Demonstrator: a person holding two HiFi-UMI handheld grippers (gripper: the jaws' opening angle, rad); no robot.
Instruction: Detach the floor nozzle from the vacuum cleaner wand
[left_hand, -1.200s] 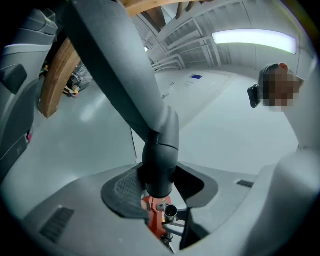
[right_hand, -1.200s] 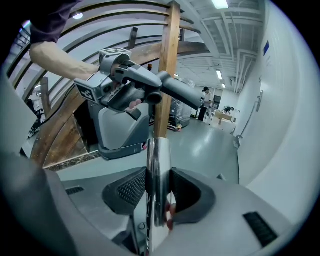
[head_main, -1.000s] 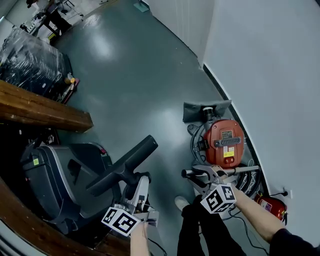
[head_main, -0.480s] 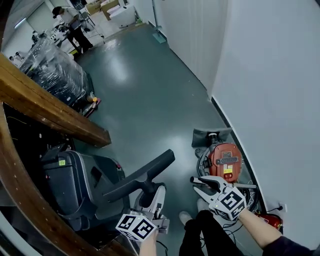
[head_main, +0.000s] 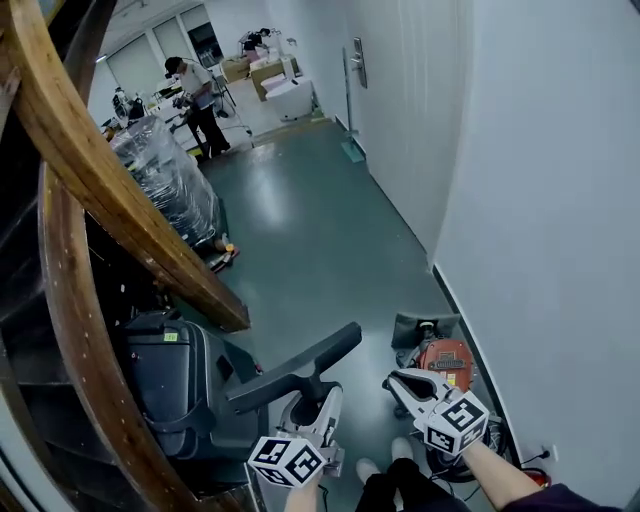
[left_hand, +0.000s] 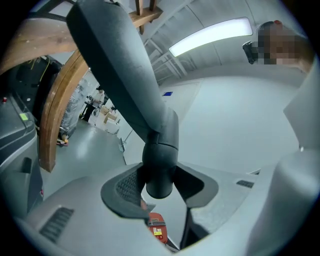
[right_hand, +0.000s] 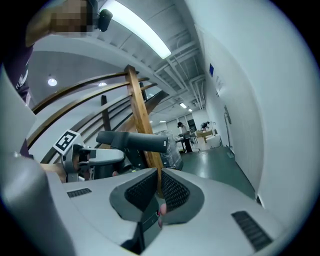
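The dark grey floor nozzle (head_main: 300, 372) hangs above the floor, apart from the vacuum. My left gripper (head_main: 318, 398) is shut on its round neck (left_hand: 160, 170). The long nozzle head (left_hand: 117, 65) slants up and to the left in the left gripper view. My right gripper (head_main: 392, 381) is held beside it to the right. Its jaws have just been closing and now stand almost together with nothing between them (right_hand: 159, 192). The red vacuum canister (head_main: 447, 362) lies on the floor by the wall, below the right gripper. The right gripper view also shows the nozzle (right_hand: 132, 141).
A curved wooden stair rail (head_main: 120, 220) rises at the left over a bulky dark grey machine (head_main: 180, 385). A plastic-wrapped load (head_main: 165, 180) and a person (head_main: 195, 95) are farther down the room. A white wall (head_main: 540, 200) runs along the right.
Both grippers have risen, the left one carrying the nozzle. The right gripper's jaws have closed and left the wand by the canister. The head view has tilted up.
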